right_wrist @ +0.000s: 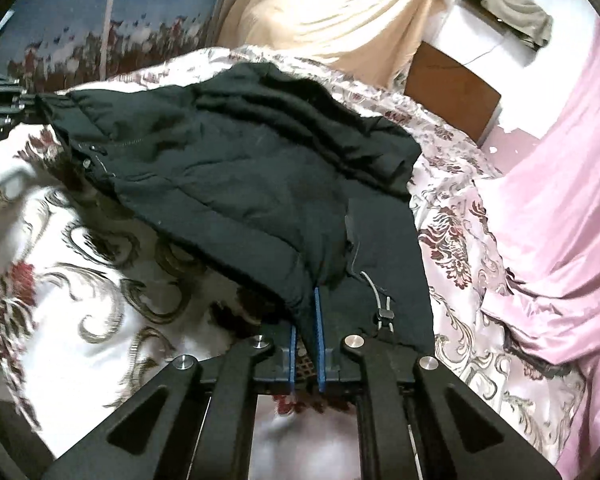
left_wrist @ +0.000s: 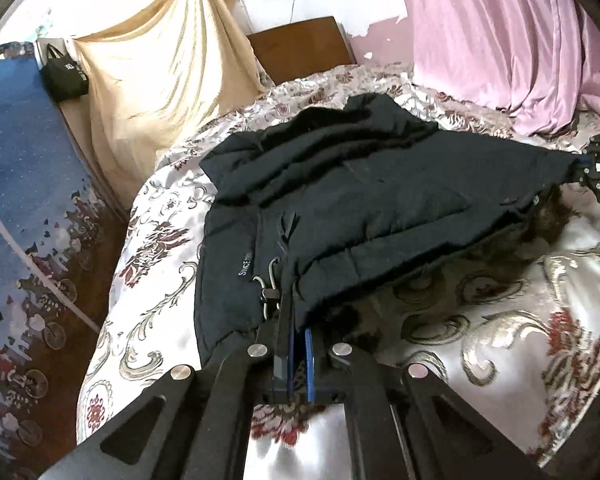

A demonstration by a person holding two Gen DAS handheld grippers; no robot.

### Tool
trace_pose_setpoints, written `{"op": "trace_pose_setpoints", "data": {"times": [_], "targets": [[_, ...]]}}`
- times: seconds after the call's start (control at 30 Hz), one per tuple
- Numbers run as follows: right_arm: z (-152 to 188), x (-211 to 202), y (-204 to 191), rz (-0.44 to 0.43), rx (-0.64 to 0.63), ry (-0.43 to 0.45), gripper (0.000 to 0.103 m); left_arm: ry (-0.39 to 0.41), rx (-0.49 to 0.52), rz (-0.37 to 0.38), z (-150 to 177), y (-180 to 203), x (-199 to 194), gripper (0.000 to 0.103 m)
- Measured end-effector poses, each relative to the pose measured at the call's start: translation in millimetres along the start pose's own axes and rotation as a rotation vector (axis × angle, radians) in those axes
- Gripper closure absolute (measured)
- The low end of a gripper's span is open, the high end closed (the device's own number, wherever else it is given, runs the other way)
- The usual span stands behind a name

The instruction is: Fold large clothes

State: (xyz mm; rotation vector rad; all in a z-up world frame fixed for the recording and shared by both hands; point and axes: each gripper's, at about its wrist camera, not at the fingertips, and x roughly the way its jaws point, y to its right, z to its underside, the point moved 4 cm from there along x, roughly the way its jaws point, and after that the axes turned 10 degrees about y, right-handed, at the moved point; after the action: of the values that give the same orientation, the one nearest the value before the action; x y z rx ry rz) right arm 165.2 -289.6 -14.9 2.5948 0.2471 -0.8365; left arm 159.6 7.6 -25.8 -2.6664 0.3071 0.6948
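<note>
Both tongs are clamped on your dark jacket [left_wrist: 340, 200]: left tongs [left_wrist: 296, 320] and right tongs [right_wrist: 306, 320] each pinch its near hem, lifting it off the patterned bed [left_wrist: 480, 340].

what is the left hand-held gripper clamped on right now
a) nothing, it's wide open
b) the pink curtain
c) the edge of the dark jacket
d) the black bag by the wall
c: in the left wrist view the left hand-held gripper has its jaws closed on the lifted edge of the dark jacket, which lies over the patterned bedspread, next to the drawstring toggle.
</note>
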Motion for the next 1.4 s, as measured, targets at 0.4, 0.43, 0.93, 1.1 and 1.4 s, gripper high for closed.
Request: {"op": "trace_pose_setpoints", "data": {"times": [0.4, 0.43, 0.93, 1.1, 1.4], "targets": [[20, -57, -7, -0.015, 0.089, 0.036, 0.097, 0.021, -0.034, 0.045, 17, 2, -57, 0.098], [20, -62, -9, -0.015, 0.088, 0.035, 0.097, 0.028, -0.035, 0.045, 17, 1, -63, 0.098], [-5, -104, 2, -0.004, 0.191, 0.113, 0.097, 0.096, -0.118, 0.065, -13, -15, -87, 0.098], [-42, -84, 19, 0.038, 0.215, 0.178, 0.097, 0.138, -0.116, 0.031, -48, -29, -66, 0.098], [-116, -37, 51, 0.129, 0.250, 0.285, 0.097, 0.184, -0.129, -0.042, -111, -60, -16, 0.098]]}}
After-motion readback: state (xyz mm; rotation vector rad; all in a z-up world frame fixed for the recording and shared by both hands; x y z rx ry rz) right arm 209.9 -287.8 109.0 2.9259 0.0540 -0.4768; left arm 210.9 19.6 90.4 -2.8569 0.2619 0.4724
